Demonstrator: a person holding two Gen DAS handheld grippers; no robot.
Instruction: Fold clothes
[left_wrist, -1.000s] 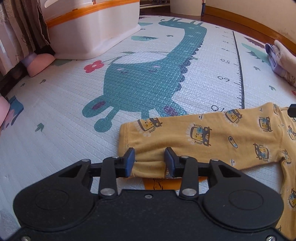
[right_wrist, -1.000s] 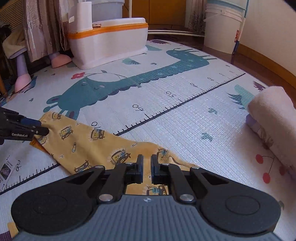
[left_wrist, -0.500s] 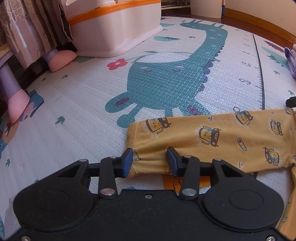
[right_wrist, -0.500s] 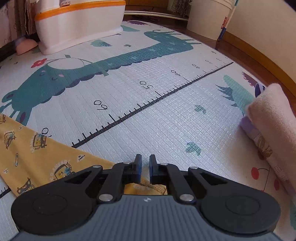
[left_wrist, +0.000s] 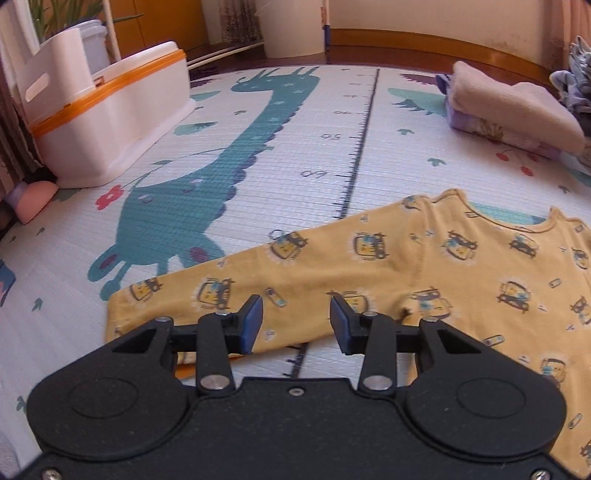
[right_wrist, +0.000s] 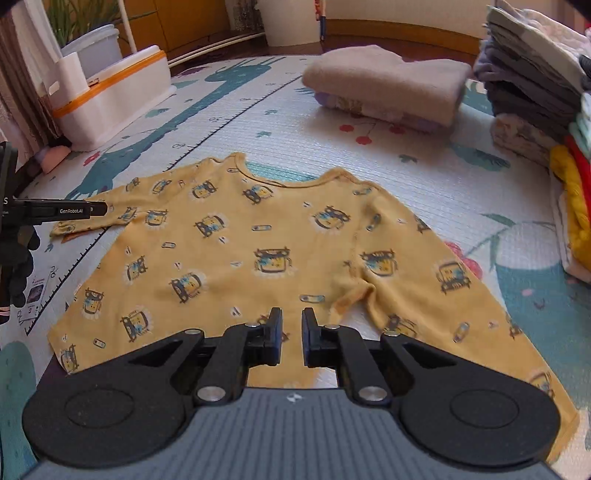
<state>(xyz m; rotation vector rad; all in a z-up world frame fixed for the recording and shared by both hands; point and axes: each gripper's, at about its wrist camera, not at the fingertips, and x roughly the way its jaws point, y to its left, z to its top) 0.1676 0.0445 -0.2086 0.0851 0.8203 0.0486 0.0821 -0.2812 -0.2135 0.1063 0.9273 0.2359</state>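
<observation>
The shirt (right_wrist: 236, 254), yellow with a small cartoon print, lies spread flat on the mat (right_wrist: 424, 173), neckline away from the cameras and both long sleeves stretched out to the sides. The left gripper (left_wrist: 296, 325) hangs over the near edge of the left sleeve (left_wrist: 229, 291), short of the cuff, its jaws wide apart with nothing between them; how high above the cloth they sit is hard to judge. The right gripper (right_wrist: 291, 332) is over the lower body of the shirt near the right armpit seam, its jaws drawn close but with a narrow gap, and no cloth is visibly caught in it. In the right view the left gripper's finger (right_wrist: 74, 211) reaches in from the left over the far sleeve, held by a gloved hand (right_wrist: 16, 258). Beyond the neckline a folded beige towel (right_wrist: 388, 81) rests on the mat, well apart from the shirt, and to its right stands a tall stack of folded clothes (right_wrist: 532, 74). At the far left a white bin with an orange band (left_wrist: 107, 110) sits on the mat's edge. The mat shows a teal giraffe (left_wrist: 221, 177) and a printed ruler line (left_wrist: 364, 147) that runs under the left sleeve.
</observation>
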